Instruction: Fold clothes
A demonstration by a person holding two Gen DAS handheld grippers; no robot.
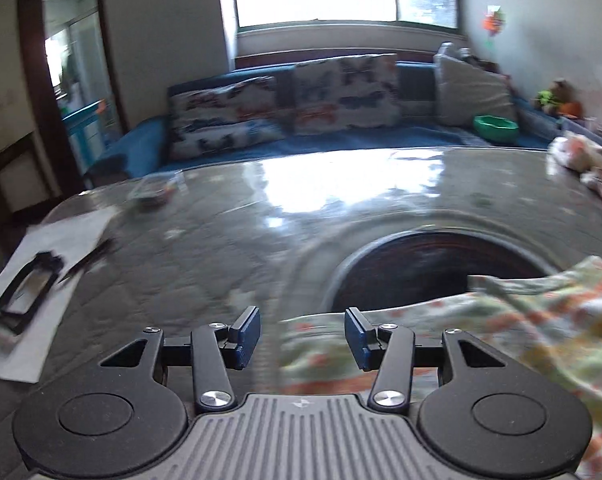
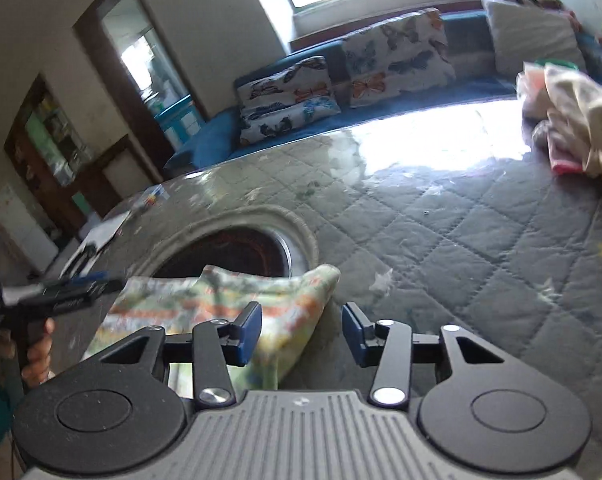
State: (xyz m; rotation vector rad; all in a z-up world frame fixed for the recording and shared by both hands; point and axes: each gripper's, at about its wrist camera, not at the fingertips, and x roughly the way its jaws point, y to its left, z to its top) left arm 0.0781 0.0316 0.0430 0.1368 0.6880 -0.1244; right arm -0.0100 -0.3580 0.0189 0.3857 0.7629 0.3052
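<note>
A pale green garment with orange and yellow print (image 1: 521,320) lies partly folded on the quilted grey table (image 1: 221,240), and it also shows in the right wrist view (image 2: 221,304). My left gripper (image 1: 303,338) is open and empty, just above the garment's left edge. My right gripper (image 2: 301,334) is open and empty, over the garment's right corner. The left gripper also appears at the left of the right wrist view (image 2: 73,290), held by a hand.
A pile of other clothes (image 2: 573,128) lies at the table's far right. A dark round opening (image 1: 433,268) sits in the table beside the garment. A white sheet with black frames (image 1: 33,284) lies at the left edge. A blue sofa with cushions (image 1: 321,100) stands behind.
</note>
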